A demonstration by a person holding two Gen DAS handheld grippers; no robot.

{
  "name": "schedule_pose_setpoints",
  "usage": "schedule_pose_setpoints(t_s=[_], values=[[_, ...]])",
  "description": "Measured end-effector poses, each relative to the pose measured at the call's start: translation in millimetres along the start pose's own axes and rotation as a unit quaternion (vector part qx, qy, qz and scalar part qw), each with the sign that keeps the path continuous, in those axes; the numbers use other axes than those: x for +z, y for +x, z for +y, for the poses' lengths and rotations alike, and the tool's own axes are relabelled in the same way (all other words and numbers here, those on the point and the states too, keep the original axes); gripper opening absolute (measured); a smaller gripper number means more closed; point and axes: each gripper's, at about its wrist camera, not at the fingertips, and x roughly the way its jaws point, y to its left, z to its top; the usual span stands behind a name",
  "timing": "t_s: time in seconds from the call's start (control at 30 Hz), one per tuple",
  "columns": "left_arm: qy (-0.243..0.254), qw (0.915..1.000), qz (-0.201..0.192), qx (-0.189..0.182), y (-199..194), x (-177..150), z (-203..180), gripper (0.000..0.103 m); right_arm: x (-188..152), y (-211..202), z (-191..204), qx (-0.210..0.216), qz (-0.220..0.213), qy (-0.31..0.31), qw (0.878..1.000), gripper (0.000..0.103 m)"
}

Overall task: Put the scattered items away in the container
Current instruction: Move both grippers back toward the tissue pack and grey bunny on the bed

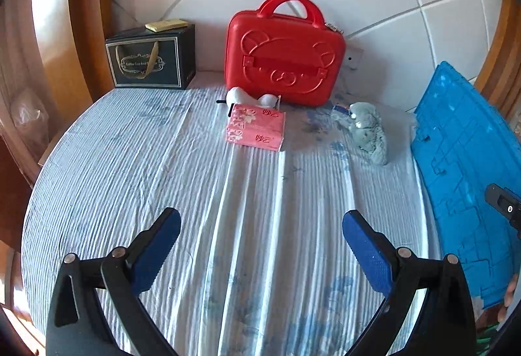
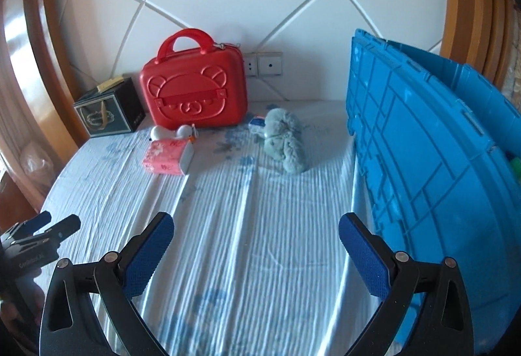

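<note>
A pink tissue pack lies on the striped bed sheet, a small white toy just behind it. A grey-green plush toy lies to the right, a small blue-white packet at its far end. A big blue crate stands at the right with its lid up. My left gripper is open and empty above the sheet. My right gripper is open and empty beside the crate.
A red bear-faced case stands upright against the white padded headboard. A dark gift box sits at the far left corner. Wooden bed frame curves around both sides. The left gripper's body shows in the right wrist view.
</note>
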Motion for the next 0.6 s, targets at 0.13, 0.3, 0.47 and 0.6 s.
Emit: schedule_pose_setpoints(t_s=[0.13, 0.3, 0.47, 0.6], values=[[-0.006, 0.9997, 0.024, 0.004, 49.7, 20.0, 1.7, 0.101, 9.9, 56.1, -6.1, -0.002, 0.038, -0.004, 0.999, 0.103], [-0.013, 0.999, 0.039, 0.016, 106.4, 45.4, 9.8, 0.101, 25.3, 125.0, -18.7, -0.014, 0.074, 0.004, 0.997, 0.103], [-0.013, 0.9968, 0.07, 0.037, 169.5, 61.3, 26.5, 0.101, 53.7, 201.4, -7.2, -0.009, 0.085, -0.005, 0.996, 0.103], [-0.011, 0.9964, 0.073, 0.043, 209.1, 72.4, 37.4, 0.096, 80.1, 264.2, 24.7, 0.015, 0.081, -0.024, 0.996, 0.103]])
